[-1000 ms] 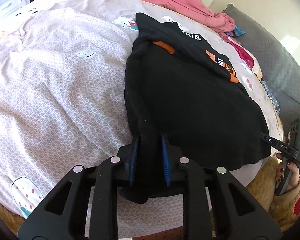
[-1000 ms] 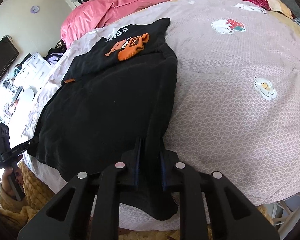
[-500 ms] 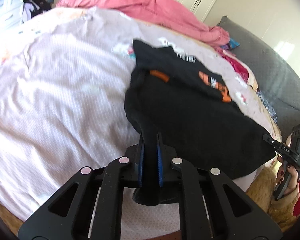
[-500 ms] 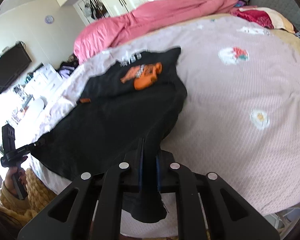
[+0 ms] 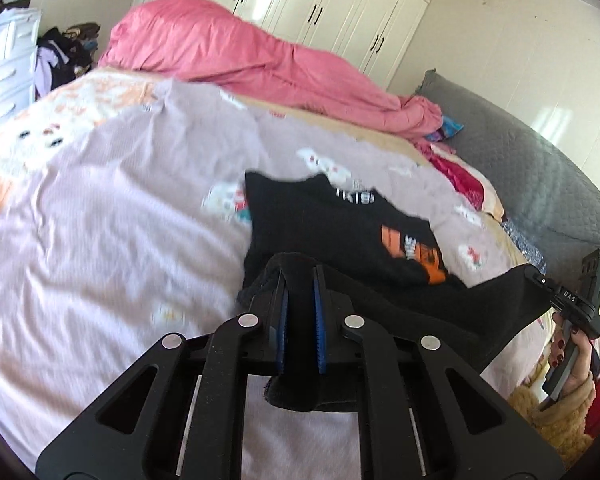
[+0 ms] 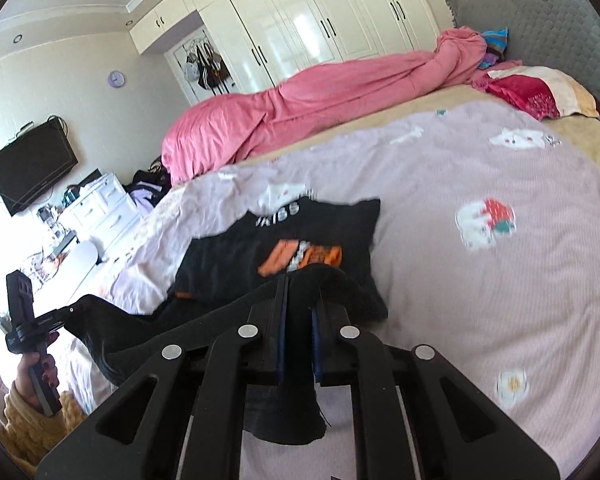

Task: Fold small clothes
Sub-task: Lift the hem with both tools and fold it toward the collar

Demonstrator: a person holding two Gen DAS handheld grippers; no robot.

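A black T-shirt (image 5: 340, 224) with an orange print and white lettering lies on the lilac bedspread (image 5: 100, 208). My left gripper (image 5: 299, 276) is shut on one near corner of its hem, and black cloth hangs out below the blue pads. My right gripper (image 6: 299, 284) is shut on the other near corner of the black T-shirt (image 6: 300, 236). The near edge is lifted off the bed and stretched between the two grippers. In each view the other gripper shows at the side, the right gripper (image 5: 540, 278) and the left gripper (image 6: 78, 307), each held by a hand.
A pink duvet (image 5: 236, 56) is bundled along the far side of the bed, with a grey headboard (image 5: 540, 172) and coloured pillows (image 6: 536, 92) beside it. White wardrobes (image 6: 300, 24), a wall television (image 6: 32, 168) and white drawers (image 6: 100, 208) stand beyond. The lilac bedspread (image 6: 500, 280) stretches right of the shirt.
Both grippers closed on the hem corners and rose, lifting the shirt's near edge off the bed. The views tilted up toward the wardrobes.
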